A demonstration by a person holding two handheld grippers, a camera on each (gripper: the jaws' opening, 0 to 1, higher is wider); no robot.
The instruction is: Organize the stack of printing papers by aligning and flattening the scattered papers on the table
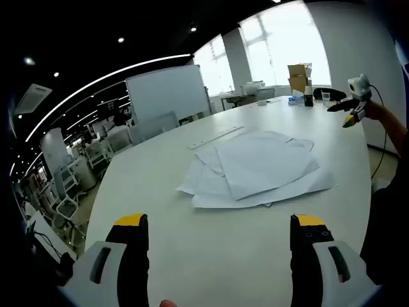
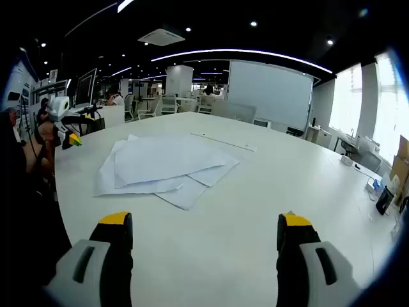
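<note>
Right now you hold both grippers, left gripper (image 1: pixel 219 238) and right gripper (image 2: pixel 203 235), wide apart and empty, flanking the fanned papers (image 1: pixel 255 167) on the table (image 1: pixel 160 192), ready to square them.

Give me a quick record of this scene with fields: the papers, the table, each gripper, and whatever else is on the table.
papers: loose white sheets, fanned and overlapping, edges not aligned, lying flat
table: large white table, papers near its middle
left gripper: open, empty, short of the papers
right gripper: open, empty, short of the papers
far end: cardboard box and small items, too small to identify
strip: long pale strip lying beyond the papers
task state: papers not yet touched
</note>
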